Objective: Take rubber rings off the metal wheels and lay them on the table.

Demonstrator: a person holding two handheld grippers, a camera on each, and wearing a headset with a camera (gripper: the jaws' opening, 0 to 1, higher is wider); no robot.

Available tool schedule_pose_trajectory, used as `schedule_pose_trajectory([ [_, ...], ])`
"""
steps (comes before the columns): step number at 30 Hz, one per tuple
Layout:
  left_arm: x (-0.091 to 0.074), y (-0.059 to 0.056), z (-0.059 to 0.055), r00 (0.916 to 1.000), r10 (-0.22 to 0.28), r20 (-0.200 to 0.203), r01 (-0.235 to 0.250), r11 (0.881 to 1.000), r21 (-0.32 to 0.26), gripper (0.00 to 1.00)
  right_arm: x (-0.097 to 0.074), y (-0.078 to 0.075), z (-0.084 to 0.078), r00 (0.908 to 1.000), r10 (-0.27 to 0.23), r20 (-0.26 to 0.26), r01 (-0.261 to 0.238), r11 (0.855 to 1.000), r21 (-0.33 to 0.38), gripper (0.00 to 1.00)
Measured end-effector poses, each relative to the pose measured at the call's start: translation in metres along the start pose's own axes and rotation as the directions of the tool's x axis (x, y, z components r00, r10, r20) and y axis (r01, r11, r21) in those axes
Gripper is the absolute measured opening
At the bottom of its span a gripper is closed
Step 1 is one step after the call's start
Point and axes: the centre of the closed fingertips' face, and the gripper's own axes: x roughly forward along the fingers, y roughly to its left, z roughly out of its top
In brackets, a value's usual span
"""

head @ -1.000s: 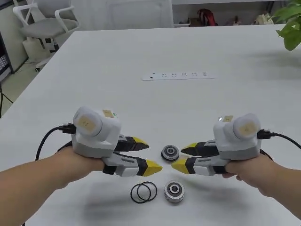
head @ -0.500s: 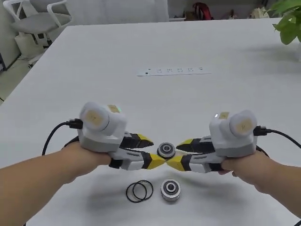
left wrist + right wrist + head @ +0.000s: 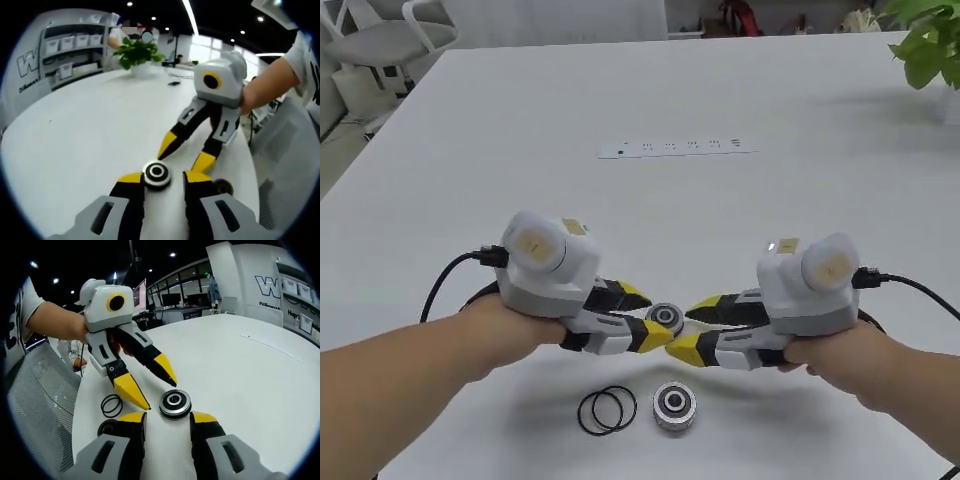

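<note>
A metal wheel with a dark rubber rim lies flat on the white table. My left gripper comes at it from the left and my right gripper from the right. Both are open, and their yellow tips meet around the wheel. In the left gripper view the wheel sits between my left gripper's jaws. In the right gripper view the wheel lies just ahead of my right gripper. A second wheel lies nearer me, with two loose black rubber rings to its left.
A white power strip lies across the middle of the table. A green plant stands at the far right corner. An office chair is beyond the table's far left edge. Cables trail from both grippers.
Both grippers have closed in on the far wheel from either side, until their tips flank it. The near wheel and the loose rings have not moved.
</note>
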Motion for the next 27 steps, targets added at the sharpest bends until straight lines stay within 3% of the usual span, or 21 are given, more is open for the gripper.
schedule_pose_trajectory([
  [7,0.007,0.003,-0.004,0.9996,0.011,-0.026,-0.010,0.999,0.031,0.25,0.001,-0.002,-0.001,1.0000,-0.003,-0.001,0.003,1.000,0.003,0.32],
  [11,0.009,0.004,-0.003,0.9996,0.018,-0.020,-0.018,1.000,0.022,0.21,0.001,-0.002,-0.002,1.0000,-0.004,-0.002,0.004,1.000,0.008,0.32],
  [15,0.011,0.010,-0.002,0.9979,0.059,-0.025,-0.057,0.997,0.058,0.14,0.001,-0.003,-0.002,1.0000,-0.008,0.003,0.008,1.000,0.010,0.32],
  [27,0.011,0.011,-0.002,0.9971,0.073,-0.021,-0.072,0.995,0.073,0.14,0.011,-0.009,0.006,0.9974,-0.059,0.041,0.057,0.998,0.038,0.32],
])
